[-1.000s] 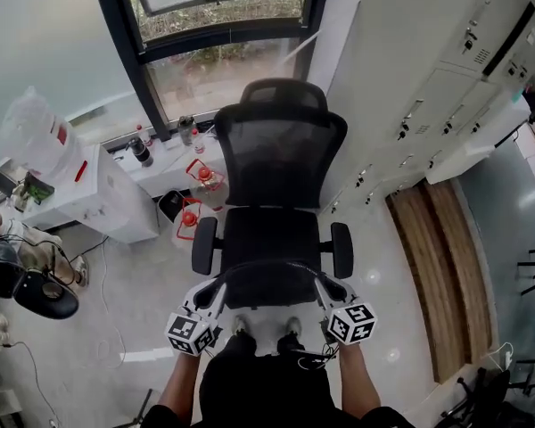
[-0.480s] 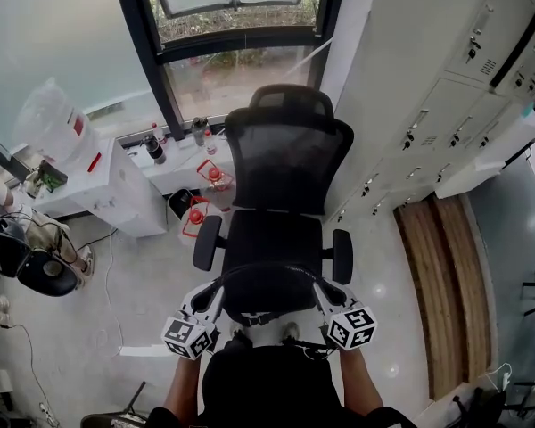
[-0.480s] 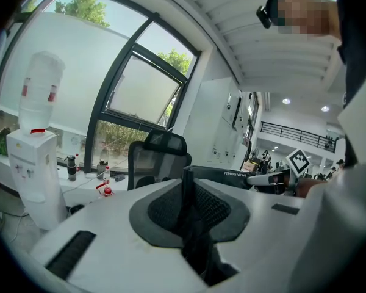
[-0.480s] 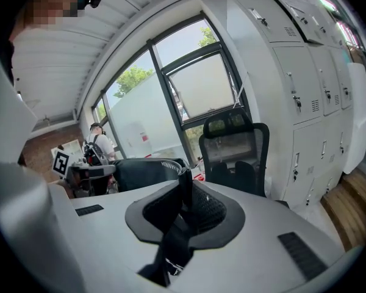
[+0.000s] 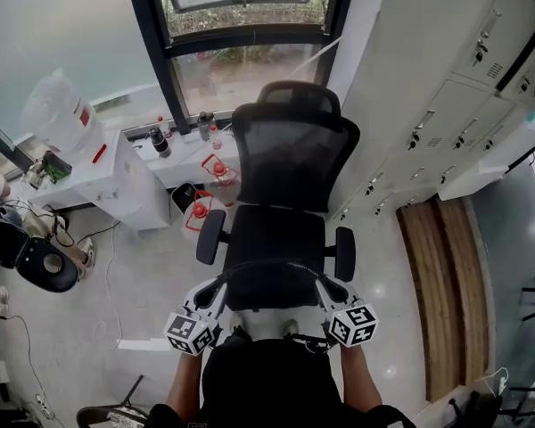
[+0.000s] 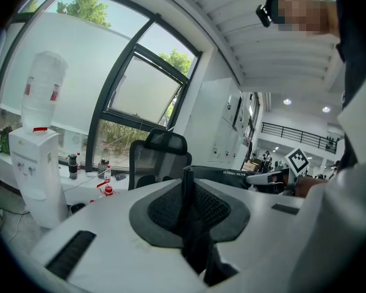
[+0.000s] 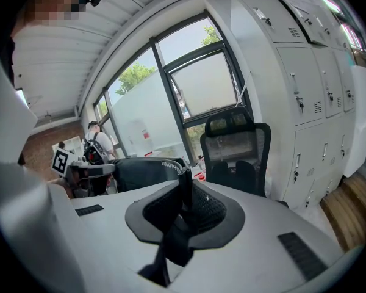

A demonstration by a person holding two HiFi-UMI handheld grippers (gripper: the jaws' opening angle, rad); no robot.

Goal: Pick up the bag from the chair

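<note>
Two grippers, both clamped tight on the black bag [image 5: 272, 285]: left gripper [image 6: 187, 188] on one end, right gripper [image 7: 184, 191] on the other. It's stretched between them at the front of the chair [image 5: 290, 159]. Water dispenser [image 5: 116, 185] and window [image 5: 250, 69] sit beyond.

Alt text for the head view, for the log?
Seen from above, a person holds a black bag between the left gripper and the right gripper, each shut on one end of its top, in front of a black mesh office chair. White lockers line the picture's right.
</note>
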